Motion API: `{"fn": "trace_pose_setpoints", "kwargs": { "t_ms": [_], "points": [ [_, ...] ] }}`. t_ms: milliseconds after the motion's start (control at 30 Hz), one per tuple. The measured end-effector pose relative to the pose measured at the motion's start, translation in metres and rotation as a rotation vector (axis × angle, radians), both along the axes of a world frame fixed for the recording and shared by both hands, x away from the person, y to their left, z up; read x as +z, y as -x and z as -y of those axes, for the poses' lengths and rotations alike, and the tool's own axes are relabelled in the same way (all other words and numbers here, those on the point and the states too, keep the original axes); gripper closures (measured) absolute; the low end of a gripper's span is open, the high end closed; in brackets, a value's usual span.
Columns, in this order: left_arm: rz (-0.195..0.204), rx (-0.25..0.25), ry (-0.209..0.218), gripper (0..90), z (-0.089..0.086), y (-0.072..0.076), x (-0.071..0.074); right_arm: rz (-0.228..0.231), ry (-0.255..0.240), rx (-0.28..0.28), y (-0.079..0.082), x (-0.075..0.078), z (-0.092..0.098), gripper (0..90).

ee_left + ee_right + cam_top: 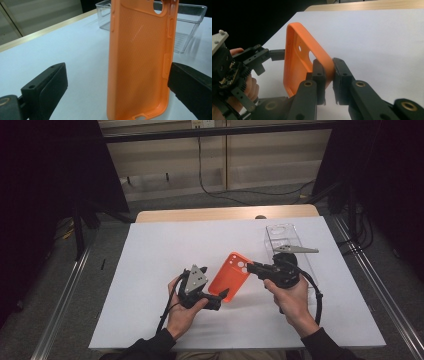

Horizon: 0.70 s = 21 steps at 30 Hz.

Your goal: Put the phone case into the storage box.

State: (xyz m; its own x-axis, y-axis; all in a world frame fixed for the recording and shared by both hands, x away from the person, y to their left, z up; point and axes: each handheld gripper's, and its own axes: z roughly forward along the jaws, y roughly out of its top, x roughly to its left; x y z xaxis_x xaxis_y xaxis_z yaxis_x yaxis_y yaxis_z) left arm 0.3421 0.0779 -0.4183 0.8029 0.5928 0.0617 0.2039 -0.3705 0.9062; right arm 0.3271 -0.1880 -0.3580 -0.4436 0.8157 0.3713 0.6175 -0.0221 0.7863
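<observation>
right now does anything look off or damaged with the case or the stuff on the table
Nothing stands out. The orange phone case looks whole, held off the table by one edge in the shut right gripper, with the open left gripper around its other end. The clear tray sits upright on the white table. No spills or cracks visible.

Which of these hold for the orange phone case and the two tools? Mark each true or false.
1. The right tool is clamped on the edge of the orange phone case. True.
2. The left tool is shut tight on the case. False: its jaws stand wide open, with the case between them.
3. A clear plastic tray stands on the white sheet beyond the case. True.
4. The case lies flat on the sheet. False: it is held up off it, tilted.
5. The case is blue. False: orange.
</observation>
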Motion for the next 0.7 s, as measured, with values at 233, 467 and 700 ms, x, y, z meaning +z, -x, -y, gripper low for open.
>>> {"fn": "trace_pose_setpoints", "kwargs": {
  "t_ms": [233,467,700],
  "points": [
    [-0.013,0.02,0.001,2.9,-0.005,0.001,-0.003,0.018,0.015,-0.014,-0.001,0.0,0.005,81.3],
    [-0.015,0.034,0.017,2.9,-0.011,0.002,-0.002,0.037,0.013,-0.03,-0.002,0.004,0.011,81.3],
    [-0.02,0.06,0.054,3.1,-0.019,0.001,0.0,0.053,0.008,-0.048,-0.002,0.007,0.015,81.2]
  ]
}}
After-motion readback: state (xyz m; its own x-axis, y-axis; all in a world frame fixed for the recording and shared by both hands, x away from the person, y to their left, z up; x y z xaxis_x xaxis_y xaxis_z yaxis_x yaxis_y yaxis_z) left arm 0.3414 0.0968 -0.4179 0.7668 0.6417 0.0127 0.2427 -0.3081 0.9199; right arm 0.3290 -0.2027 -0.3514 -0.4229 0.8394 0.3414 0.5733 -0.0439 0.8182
